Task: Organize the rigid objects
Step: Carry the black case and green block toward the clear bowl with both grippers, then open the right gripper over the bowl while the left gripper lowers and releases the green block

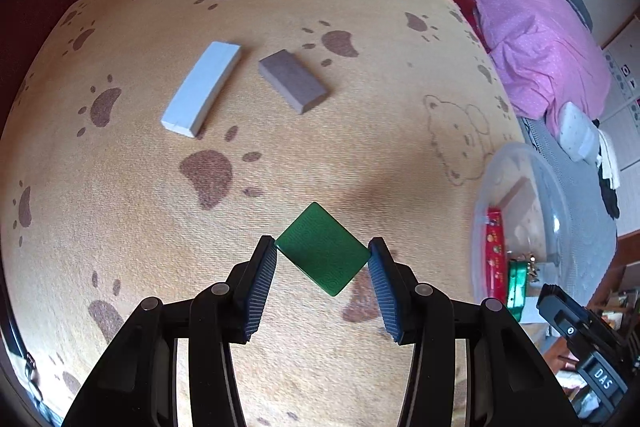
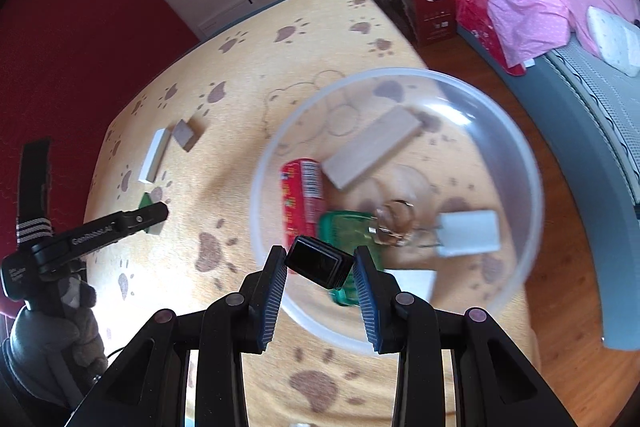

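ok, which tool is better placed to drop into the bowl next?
Right. The right tool, shut on the black block, hangs over the clear bowl. The left tool holds the green tile over the cloth beside the bowl.

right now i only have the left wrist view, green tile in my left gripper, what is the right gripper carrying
Observer: The right gripper is shut on a small black box, held above the clear bowl.
Operator: what is in the bowl, i only see a red and a green thing
Observer: Also a long wooden block and a white block, beside the red box and green case.
Operator: does my left gripper show from there
Observer: Yes, the left gripper is left of the bowl, with the green tile partly hidden behind it.
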Demonstrator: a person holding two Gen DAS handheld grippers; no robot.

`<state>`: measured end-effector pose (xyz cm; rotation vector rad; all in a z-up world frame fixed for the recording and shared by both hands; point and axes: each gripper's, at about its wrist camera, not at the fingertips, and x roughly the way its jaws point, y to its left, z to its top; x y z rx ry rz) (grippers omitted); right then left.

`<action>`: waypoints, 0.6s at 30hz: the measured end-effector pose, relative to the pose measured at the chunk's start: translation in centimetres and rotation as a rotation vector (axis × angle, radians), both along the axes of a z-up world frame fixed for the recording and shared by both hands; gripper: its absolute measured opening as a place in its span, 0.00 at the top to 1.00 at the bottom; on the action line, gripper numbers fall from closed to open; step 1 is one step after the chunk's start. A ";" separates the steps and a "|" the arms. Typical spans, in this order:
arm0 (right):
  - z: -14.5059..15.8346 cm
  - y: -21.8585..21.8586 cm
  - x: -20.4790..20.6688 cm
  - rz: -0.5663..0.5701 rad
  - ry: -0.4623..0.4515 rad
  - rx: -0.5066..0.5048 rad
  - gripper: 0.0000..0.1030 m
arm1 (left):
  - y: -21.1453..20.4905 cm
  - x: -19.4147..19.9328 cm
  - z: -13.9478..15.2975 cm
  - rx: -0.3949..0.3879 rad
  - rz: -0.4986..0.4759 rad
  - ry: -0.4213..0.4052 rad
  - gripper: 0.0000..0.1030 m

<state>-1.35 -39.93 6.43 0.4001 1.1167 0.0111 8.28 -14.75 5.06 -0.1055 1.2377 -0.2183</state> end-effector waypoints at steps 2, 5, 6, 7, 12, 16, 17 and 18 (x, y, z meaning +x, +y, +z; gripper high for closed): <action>-0.1 -0.7 -0.4 -0.009 0.001 -0.002 0.64 | -0.8 -0.3 0.3 -0.002 -0.009 -0.006 0.53; -0.2 -1.7 -0.8 -0.022 0.001 -0.008 0.64 | -1.9 -0.7 0.7 -0.004 -0.022 -0.014 0.53; -0.2 -2.1 -1.0 -0.029 0.000 -0.009 0.64 | -2.2 -0.8 0.8 -0.006 -0.027 -0.016 0.53; -0.2 -2.4 -1.0 -0.034 0.000 -0.009 0.64 | -2.6 -1.0 1.0 -0.007 -0.032 -0.018 0.53; -0.6 -3.7 -1.6 -0.050 0.005 -0.010 0.57 | -4.3 -1.6 1.6 -0.010 -0.055 -0.030 0.53; -0.7 -4.5 -2.1 -0.053 0.001 -0.010 0.56 | -5.6 -1.9 1.9 -0.014 -0.075 -0.035 0.53; -0.6 -4.7 -2.2 -0.052 0.000 -0.010 0.56 | -5.9 -2.0 2.0 -0.016 -0.080 -0.035 0.53; -0.6 -4.8 -2.3 -0.053 -0.001 -0.009 0.56 | -6.3 -2.1 2.0 -0.017 -0.087 -0.036 0.53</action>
